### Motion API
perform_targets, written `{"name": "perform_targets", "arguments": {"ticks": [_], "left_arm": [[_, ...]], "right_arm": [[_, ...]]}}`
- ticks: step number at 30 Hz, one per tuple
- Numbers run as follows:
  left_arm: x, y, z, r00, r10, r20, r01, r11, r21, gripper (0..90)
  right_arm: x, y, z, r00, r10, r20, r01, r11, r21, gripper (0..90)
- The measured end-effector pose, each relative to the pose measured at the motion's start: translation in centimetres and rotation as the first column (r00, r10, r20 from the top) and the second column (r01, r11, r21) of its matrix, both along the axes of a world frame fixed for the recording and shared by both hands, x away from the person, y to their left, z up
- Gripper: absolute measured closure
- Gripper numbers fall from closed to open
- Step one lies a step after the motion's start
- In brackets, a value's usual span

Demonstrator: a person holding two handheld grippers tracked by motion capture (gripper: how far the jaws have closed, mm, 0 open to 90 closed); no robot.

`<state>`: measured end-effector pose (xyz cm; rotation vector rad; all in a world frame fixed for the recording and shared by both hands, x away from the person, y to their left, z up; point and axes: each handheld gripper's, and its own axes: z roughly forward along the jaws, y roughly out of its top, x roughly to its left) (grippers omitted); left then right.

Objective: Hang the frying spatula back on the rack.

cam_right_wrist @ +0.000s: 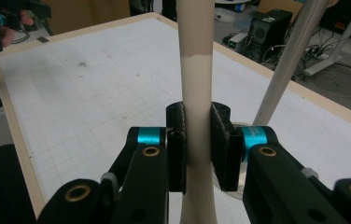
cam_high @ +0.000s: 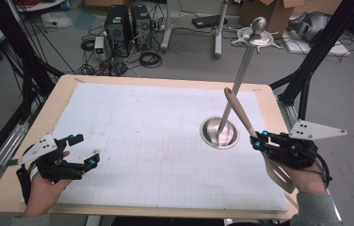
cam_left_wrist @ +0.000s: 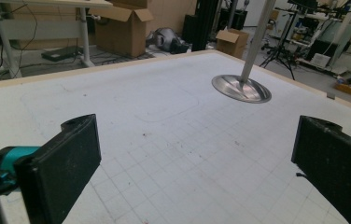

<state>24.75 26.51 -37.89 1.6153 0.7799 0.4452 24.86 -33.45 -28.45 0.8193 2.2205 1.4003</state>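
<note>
Right gripper (cam_right_wrist: 197, 149) jaws closing narrowly on the beige handle of a spatula (cam_high: 241, 115), pads pressing both sides. Handle running up and left from the jaws toward frame centre in the high view, slotted blade (cam_high: 278, 173) hanging lower right beside the hand; long axis steeply tilted. Upright steel stand (cam_high: 245, 70) rising from a round base (cam_high: 219, 133) just left of the jaws, near the handle's tip, probably the target for hanging. Left gripper (cam_high: 78, 151) jaws standing wide open, holding nothing, resting at lower left on the bench (cam_high: 132, 117), well apart from the stand.
</note>
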Motion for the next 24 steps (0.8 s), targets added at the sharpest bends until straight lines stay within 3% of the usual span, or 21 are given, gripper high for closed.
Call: {"name": "perform_targets", "arguments": {"ticks": [11,20,24], "left_arm": [[0.1,-0.1,-0.3,0.9999,-0.001,-0.011,0.001,1.0000,0.003,1.8],[0.0,0.0,-0.3,1.0000,-0.001,-0.008,0.002,1.0000,0.009,1.8],[0.0,-0.1,-0.3,0.9999,0.000,-0.012,0.000,0.9999,0.017,1.8]], "right_arm": [[-0.8,-2.8,0.6,0.9995,-0.033,0.004,0.032,0.9988,0.037,78.2],[-0.8,-4.4,1.8,0.9982,-0.058,0.012,0.057,0.9926,0.108,78.2],[-0.5,-4.8,2.6,0.9970,-0.077,0.005,0.076,0.9931,0.089,78.2]]}}
